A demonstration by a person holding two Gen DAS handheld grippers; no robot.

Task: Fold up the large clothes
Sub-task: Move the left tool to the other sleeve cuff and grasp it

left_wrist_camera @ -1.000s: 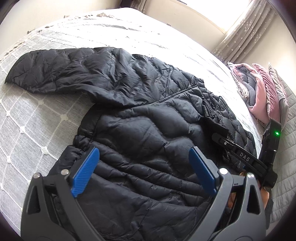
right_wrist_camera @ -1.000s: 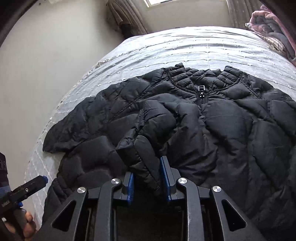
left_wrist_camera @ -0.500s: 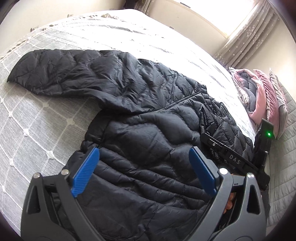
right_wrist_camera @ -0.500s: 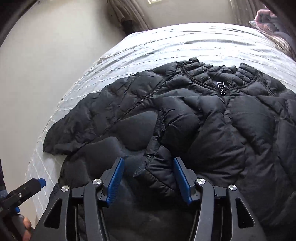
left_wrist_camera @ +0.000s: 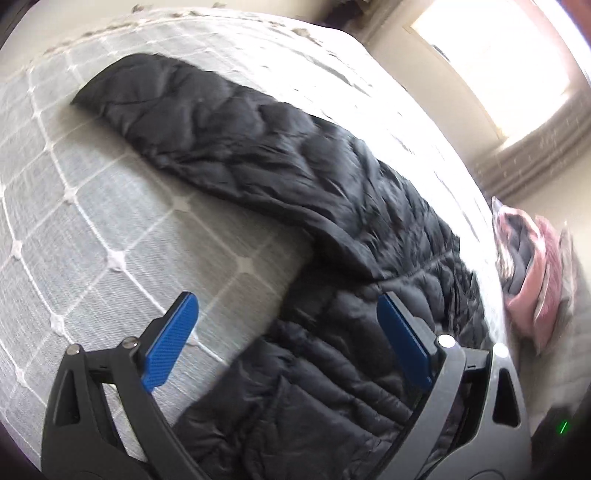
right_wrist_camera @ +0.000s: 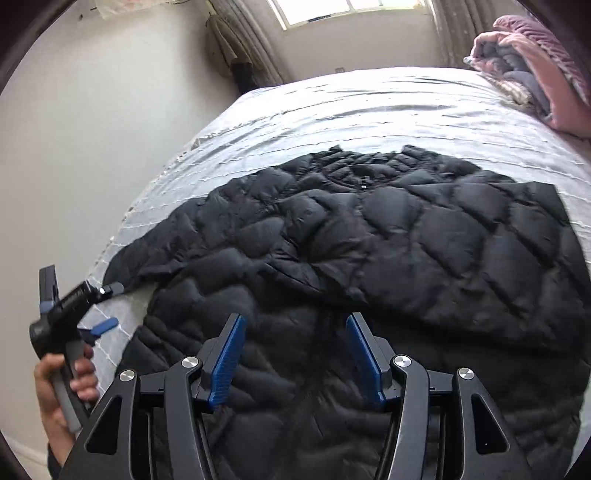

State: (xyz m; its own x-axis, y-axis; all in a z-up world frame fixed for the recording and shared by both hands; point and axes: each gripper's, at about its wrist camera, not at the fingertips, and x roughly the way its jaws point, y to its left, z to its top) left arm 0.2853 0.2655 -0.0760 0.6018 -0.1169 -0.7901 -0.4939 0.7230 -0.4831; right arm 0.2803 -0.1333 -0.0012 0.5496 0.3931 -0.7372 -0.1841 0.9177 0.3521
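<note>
A black puffer jacket point(right_wrist_camera: 388, 258) lies flat on the grey bedspread point(left_wrist_camera: 92, 221), its one outstretched sleeve point(left_wrist_camera: 207, 122) running far-left; the left gripper point(left_wrist_camera: 288, 343), nearer it, hangs open; the right gripper point(right_wrist_camera: 295, 354) hangs open, empty, over the hem.

Home bedroom. Main cue: a large bed point(right_wrist_camera: 369, 107) with a pale grey quilted coverlet stitched in a diamond grid, filling most of both views. Beyond the bed's far edge, a window point(right_wrist_camera: 351, 11) with daylight coming in, flanked by beige curtains point(right_wrist_camera: 255, 48). At the bed's right side, a pile of folded pink and grey bedding point(right_wrist_camera: 539, 81) sits on the coverlet. Plain off-white wall point(right_wrist_camera: 92, 147) left of the bed. A black puffer jacket point(right_wrist_camera: 369, 258) lies spread on the bed. Domestic setting, not a lab.
</note>
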